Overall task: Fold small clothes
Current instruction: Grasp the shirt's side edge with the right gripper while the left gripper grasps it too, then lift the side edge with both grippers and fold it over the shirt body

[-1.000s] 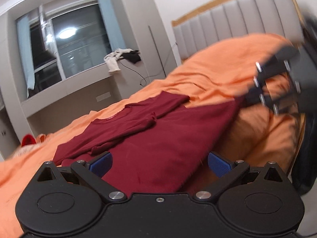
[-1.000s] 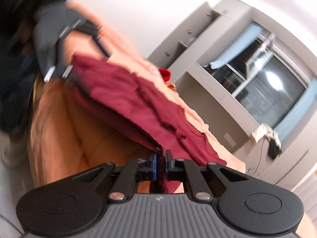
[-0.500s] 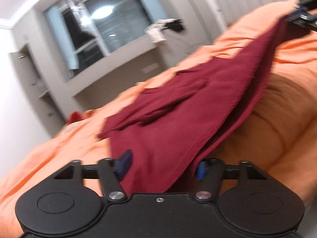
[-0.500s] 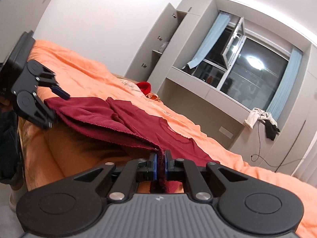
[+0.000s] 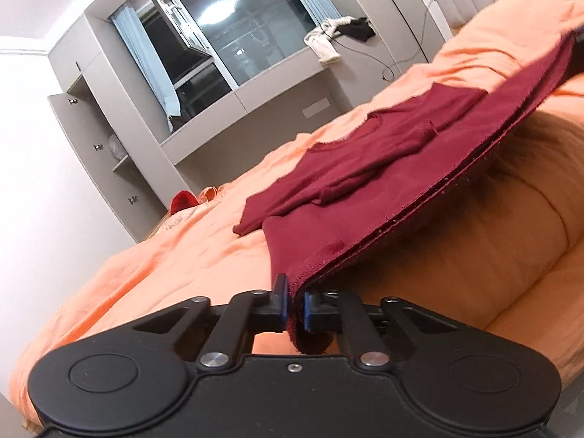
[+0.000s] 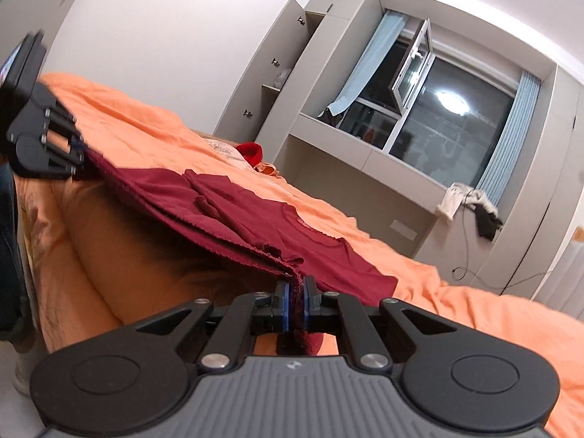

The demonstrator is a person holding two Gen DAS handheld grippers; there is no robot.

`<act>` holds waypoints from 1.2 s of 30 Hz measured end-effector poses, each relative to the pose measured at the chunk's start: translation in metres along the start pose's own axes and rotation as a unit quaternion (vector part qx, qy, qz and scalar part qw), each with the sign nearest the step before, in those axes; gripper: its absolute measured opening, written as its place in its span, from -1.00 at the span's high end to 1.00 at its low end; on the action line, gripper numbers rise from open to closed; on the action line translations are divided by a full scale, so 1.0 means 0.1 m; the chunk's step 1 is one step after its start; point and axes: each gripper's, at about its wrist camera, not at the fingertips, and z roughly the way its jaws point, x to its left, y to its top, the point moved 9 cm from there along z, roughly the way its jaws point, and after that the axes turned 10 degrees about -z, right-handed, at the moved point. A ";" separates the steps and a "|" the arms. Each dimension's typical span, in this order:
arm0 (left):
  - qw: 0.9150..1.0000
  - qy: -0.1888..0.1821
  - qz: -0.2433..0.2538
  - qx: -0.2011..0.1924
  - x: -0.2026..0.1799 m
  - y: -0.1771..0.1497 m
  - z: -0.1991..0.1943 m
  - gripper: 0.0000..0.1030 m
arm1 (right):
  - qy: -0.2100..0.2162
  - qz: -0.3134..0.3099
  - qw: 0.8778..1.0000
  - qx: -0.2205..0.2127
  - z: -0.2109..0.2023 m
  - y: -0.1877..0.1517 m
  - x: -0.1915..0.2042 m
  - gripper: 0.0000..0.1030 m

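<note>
Both jaws are clamped on the hem of the dark red shirt (image 5: 365, 189): the left gripper (image 5: 296, 304) pinches one bottom corner, the right gripper (image 6: 296, 308) the other. The hem hangs taut just above the edge of the orange bed (image 5: 146, 266), while the sleeves and collar lie flat toward 12 o'clock, likely so the bottom half can be folded up over them. Only the right view shows the other gripper, at 9 o'clock; the left view's 2 o'clock edge cuts it off.

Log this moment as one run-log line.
left gripper: shut on maroon shirt hem corner | right gripper: shut on opposite corner | hem lifted off orange bedspread | fold pending
</note>
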 end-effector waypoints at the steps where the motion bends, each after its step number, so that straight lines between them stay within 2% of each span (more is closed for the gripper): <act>1: 1.000 0.005 -0.001 -0.013 0.03 0.04 -0.04 0.88 | -0.004 -0.006 1.000 0.000 -0.01 0.00 0.02 0.86; 6: 0.997 0.022 -0.020 -0.073 0.16 0.20 -0.30 0.90 | -0.032 -0.022 0.999 -0.015 -0.18 0.04 0.05 0.88; 9: 0.995 0.016 -0.042 -0.095 0.24 0.28 -0.52 0.90 | -0.053 -0.021 0.998 -0.028 -0.35 0.07 0.02 0.89; 13: 0.991 0.004 -0.047 -0.126 0.23 0.39 -0.91 0.91 | -0.076 -0.022 0.996 -0.041 -0.68 0.15 -0.01 0.89; 21: 0.981 -0.029 -0.085 -0.174 0.39 0.57 -1.95 0.91 | -0.069 0.012 0.996 -0.062 -1.70 0.39 -0.10 0.91; 23: 0.978 -0.039 -0.088 -0.183 0.41 0.62 -2.15 0.91 | -0.066 0.023 0.995 -0.064 -1.82 0.45 -0.16 0.91; 26: 0.977 -0.055 -0.093 -0.186 0.39 0.70 -2.29 0.90 | -0.063 0.044 0.994 -0.074 -1.79 0.53 -0.33 0.91; 29: 0.975 -0.053 -0.093 -0.193 0.44 0.86 -2.22 0.90 | -0.072 0.054 0.992 -0.091 -1.61 0.61 -0.58 0.90; 32: 0.977 -0.043 -0.081 -0.195 0.48 1.07 -2.03 0.90 | -0.084 0.050 0.990 -0.101 -1.31 0.71 -0.84 0.90; 36: 0.979 -0.034 -0.077 -0.187 0.56 1.43 -1.53 0.89 | -0.092 0.047 0.989 -0.104 -0.73 0.84 -1.14 0.90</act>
